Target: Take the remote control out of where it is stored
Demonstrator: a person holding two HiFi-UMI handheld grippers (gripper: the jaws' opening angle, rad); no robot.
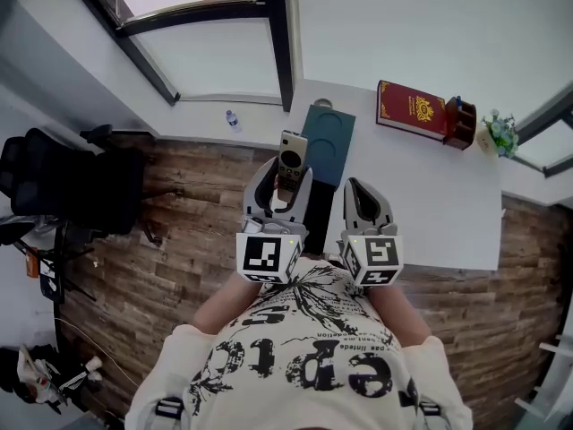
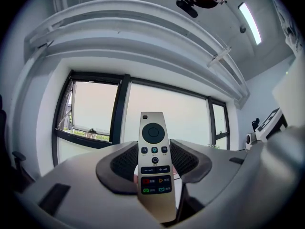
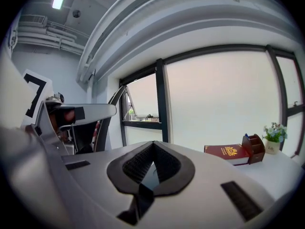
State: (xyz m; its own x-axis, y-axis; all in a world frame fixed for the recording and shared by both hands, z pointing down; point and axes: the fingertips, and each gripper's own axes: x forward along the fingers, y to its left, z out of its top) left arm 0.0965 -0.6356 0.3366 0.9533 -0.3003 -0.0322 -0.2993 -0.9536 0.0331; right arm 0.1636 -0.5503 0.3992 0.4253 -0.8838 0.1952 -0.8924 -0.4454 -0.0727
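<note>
Remote control: slim, golden, flat slab

Bright daylight through window; fisheye edges warped, vignetted.

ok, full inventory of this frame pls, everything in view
remote control: 1, gold, between the left gripper's jaws
table: 1, white, ahead
pad: 1, dark teal, on table
book: 1, red, table's far side
pen holder: 1, brown, beside book
potted plant: 1, green, far right corner
bottle: 1, clear, ledge by window
office chair: 1, black, floor at left
left gripper: 1, grey, shut on remote control
right gripper: 1, grey, shut, empty
</note>
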